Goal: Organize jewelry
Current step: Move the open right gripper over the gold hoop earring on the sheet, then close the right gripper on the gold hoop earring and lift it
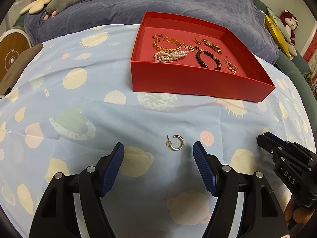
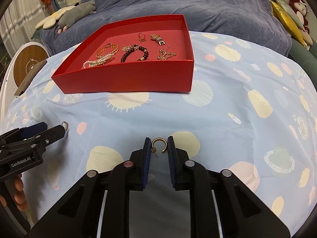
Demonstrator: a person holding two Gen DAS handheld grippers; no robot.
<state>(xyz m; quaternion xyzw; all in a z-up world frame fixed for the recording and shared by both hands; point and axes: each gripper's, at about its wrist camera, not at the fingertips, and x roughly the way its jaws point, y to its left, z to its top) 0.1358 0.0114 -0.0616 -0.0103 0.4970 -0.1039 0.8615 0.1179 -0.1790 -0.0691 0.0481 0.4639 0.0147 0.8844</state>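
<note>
Two gold hoop earrings lie on the blue patterned cloth. One hoop earring (image 2: 159,144) sits between the blue pads of my right gripper (image 2: 158,145), which touch it on both sides; it rests on the cloth. The other hoop earring (image 1: 175,143) lies between the wide-apart fingers of my left gripper (image 1: 158,144), nearer the right finger and touching neither. The right wrist view shows the left gripper (image 2: 55,128) at the far left with that earring (image 2: 66,125) at its tip. The red box (image 1: 198,81) behind holds several bracelets, a watch, a ring and chains.
The red box (image 2: 128,77) stands at the far middle of the cloth. Behind it lies a purple blanket (image 1: 178,0) with plush toys (image 1: 65,0) on it. A round white and wood device (image 2: 29,61) stands at the left edge. The right gripper's body (image 1: 287,162) shows low right.
</note>
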